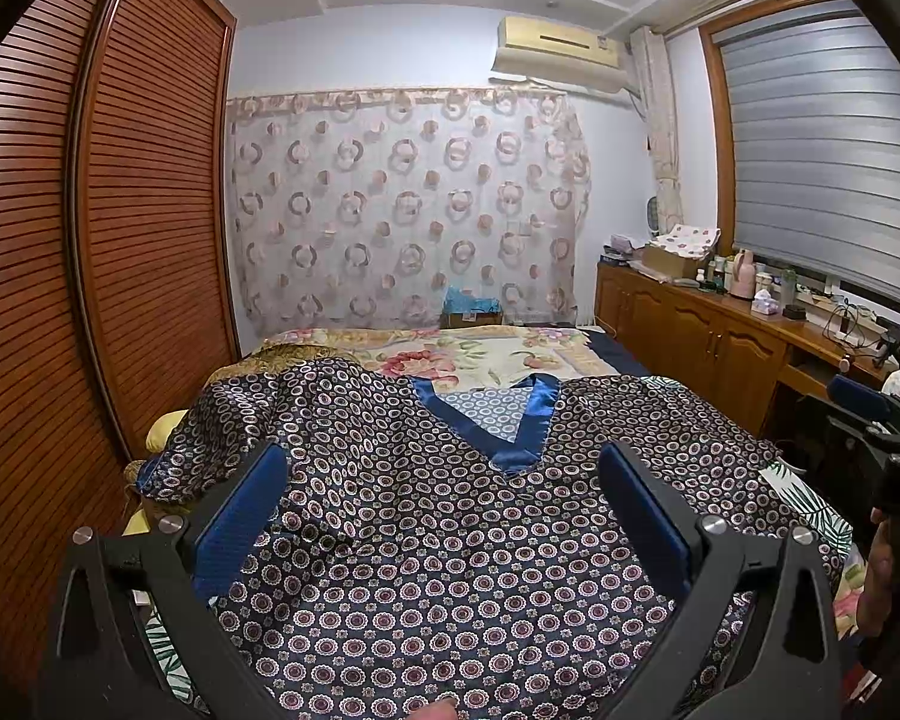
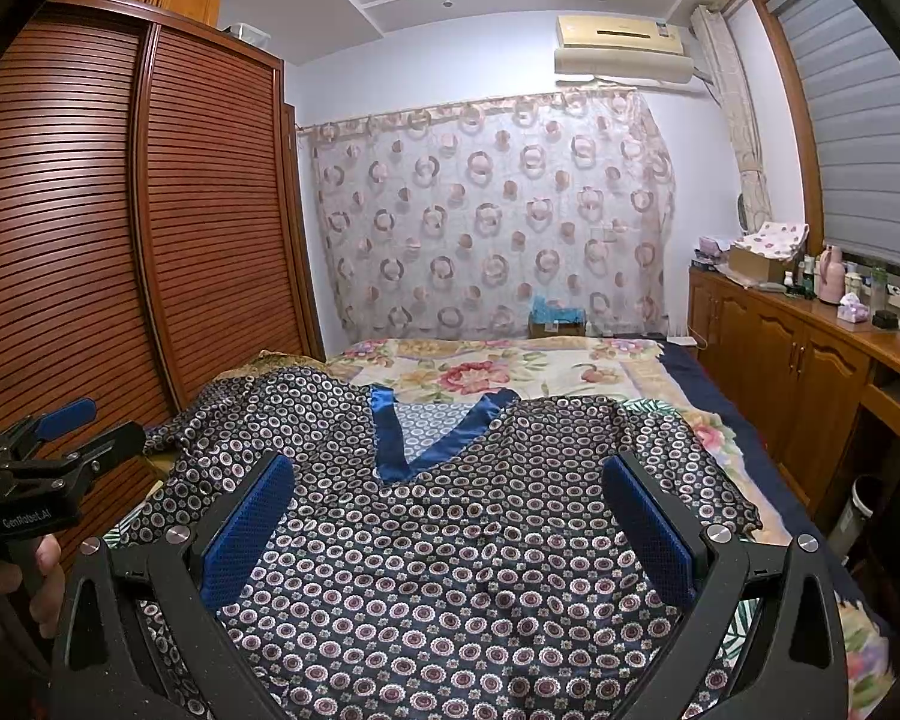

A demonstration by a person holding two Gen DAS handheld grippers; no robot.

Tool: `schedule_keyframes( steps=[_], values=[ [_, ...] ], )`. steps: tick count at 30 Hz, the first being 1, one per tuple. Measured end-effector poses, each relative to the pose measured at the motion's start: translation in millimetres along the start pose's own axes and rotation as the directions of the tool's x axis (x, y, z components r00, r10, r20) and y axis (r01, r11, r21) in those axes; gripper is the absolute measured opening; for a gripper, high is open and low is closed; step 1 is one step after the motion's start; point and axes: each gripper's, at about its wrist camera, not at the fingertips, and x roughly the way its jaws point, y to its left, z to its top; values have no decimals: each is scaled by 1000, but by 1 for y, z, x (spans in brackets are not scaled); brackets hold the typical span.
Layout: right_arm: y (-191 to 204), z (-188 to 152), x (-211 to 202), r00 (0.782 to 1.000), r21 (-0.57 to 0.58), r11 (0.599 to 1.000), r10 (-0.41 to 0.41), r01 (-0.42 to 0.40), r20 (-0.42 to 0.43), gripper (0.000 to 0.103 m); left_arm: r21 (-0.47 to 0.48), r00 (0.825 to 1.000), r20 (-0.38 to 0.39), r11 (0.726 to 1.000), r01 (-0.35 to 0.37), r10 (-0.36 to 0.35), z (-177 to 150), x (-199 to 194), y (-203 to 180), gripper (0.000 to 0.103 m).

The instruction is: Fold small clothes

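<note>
A dark navy top point(image 1: 438, 546) printed with small circles lies spread flat on the bed, its blue satin V-neck point(image 1: 513, 426) pointing away from me. The same top point(image 2: 450, 564) fills the right wrist view, neckline point(image 2: 414, 438) at centre. My left gripper point(image 1: 444, 480) hovers open over the garment's lower middle, nothing between its blue pads. My right gripper point(image 2: 450, 486) is open too, above the same area. The left gripper point(image 2: 84, 426) shows at the left edge of the right wrist view, a hand below it. The right gripper point(image 1: 870, 414) shows at the left view's right edge.
The bed point(image 2: 510, 372) carries a floral quilt beyond the top. A louvred wooden wardrobe point(image 1: 120, 228) runs close along the left side. A wooden cabinet point(image 2: 810, 360) with bottles and boxes lines the right, under a window blind. A patterned curtain point(image 1: 402, 204) hangs at the far wall.
</note>
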Motion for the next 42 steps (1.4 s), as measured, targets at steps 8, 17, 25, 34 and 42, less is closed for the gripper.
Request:
schedule_keyframes(
  steps=[8, 17, 25, 34, 42],
  values=[
    [1, -1, 0, 1000, 4, 1000, 0, 0, 5, 103, 1, 1000, 1, 1000, -1, 1, 0, 0, -1, 103],
    [0, -2, 1, 1000, 5, 1000, 8, -8, 5, 103, 4, 1000, 0, 1000, -3, 3, 0, -1, -2, 103],
    [2, -9, 17, 998, 1, 998, 65, -65, -26, 103, -11, 998, -58, 1000, -11, 10, -9, 10, 24, 103],
    [16, -17, 60, 983, -30, 988, 149, -153, -106, 103, -3, 992, -117, 999, -52, 51, -29, 31, 69, 103],
    [37, -20, 105, 957, -66, 969, 224, -240, -186, 101, -6, 974, -190, 992, -125, 121, -37, 58, 124, 103]
  ],
)
